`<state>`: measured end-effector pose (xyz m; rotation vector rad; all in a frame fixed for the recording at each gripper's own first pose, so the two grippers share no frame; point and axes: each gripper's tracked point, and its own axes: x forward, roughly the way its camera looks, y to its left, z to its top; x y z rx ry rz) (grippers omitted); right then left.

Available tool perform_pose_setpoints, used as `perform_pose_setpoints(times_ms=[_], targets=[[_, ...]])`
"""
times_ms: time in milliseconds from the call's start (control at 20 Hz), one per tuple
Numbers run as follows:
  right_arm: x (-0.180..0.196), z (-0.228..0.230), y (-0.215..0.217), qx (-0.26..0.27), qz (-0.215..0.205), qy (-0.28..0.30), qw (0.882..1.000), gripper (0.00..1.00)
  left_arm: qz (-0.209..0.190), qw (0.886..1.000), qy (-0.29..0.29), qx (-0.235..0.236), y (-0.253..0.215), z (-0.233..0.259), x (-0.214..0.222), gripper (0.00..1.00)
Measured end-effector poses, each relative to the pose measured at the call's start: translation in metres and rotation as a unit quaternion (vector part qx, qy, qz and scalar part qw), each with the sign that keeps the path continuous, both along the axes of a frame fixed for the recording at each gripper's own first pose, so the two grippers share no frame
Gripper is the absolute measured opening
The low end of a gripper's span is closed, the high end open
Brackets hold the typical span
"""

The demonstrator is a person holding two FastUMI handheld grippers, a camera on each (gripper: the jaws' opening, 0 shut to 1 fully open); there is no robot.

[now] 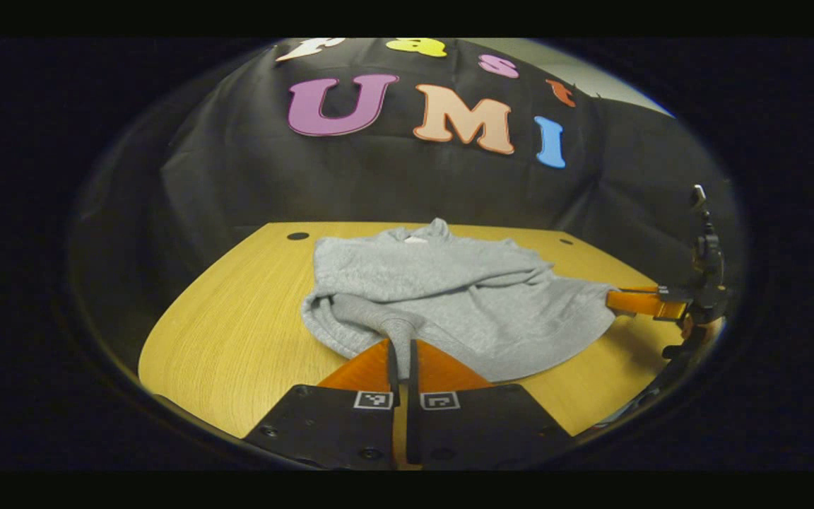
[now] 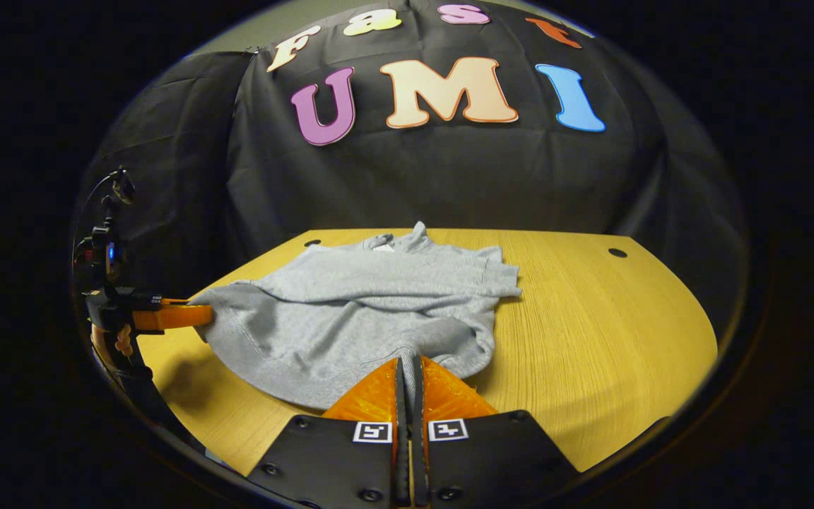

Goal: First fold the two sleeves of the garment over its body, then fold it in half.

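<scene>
A grey sweatshirt (image 1: 442, 290) lies on the wooden table (image 1: 237, 339), collar toward the far edge, with both sleeves lying folded across its body. In the left gripper view my left gripper (image 1: 401, 346) is shut on a near edge of the fabric, by a ribbed band. Off to the right, the right gripper (image 1: 622, 300) pinches the hem's other corner, lifted a little. In the right gripper view the sweatshirt (image 2: 364, 311) spreads ahead; my right gripper (image 2: 407, 367) is shut on its near hem. The left gripper (image 2: 191, 314) grips the hem corner at the left, with a hand behind it.
The black cloth wall stands close behind the table's far edge. Small round holes (image 2: 617, 252) sit near the table's far corners. Bare wood (image 2: 591, 332) lies to the right of the garment in the right gripper view.
</scene>
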<state>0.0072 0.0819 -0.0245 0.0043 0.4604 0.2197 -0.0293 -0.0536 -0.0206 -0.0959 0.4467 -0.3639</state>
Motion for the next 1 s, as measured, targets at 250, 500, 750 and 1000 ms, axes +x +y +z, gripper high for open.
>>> perform_pose_setpoints(times_ms=[250, 500, 750, 1000], targets=[[0.054, 0.044, 0.003, -0.007, -0.008, -0.061, 0.998, 0.04, 0.022, 0.999, -0.026, -0.034, 0.0, 0.029, 0.058, 0.0], [0.113, 0.039, 0.0, -0.005, -0.021, -0.05, 0.999, 0.04, 0.041, 0.998, -0.017, -0.052, -0.009, 0.034, 0.119, 0.0], [0.164, 0.007, -0.011, -0.027, -0.041, -0.011, 0.999, 0.04, 0.061, 0.997, 0.003, -0.053, -0.02, 0.015, 0.173, 0.0], [0.191, -0.027, -0.013, -0.022, -0.05, 0.021, 0.998, 0.04, 0.073, 0.995, 0.032, -0.054, -0.026, -0.022, 0.199, 0.01]])
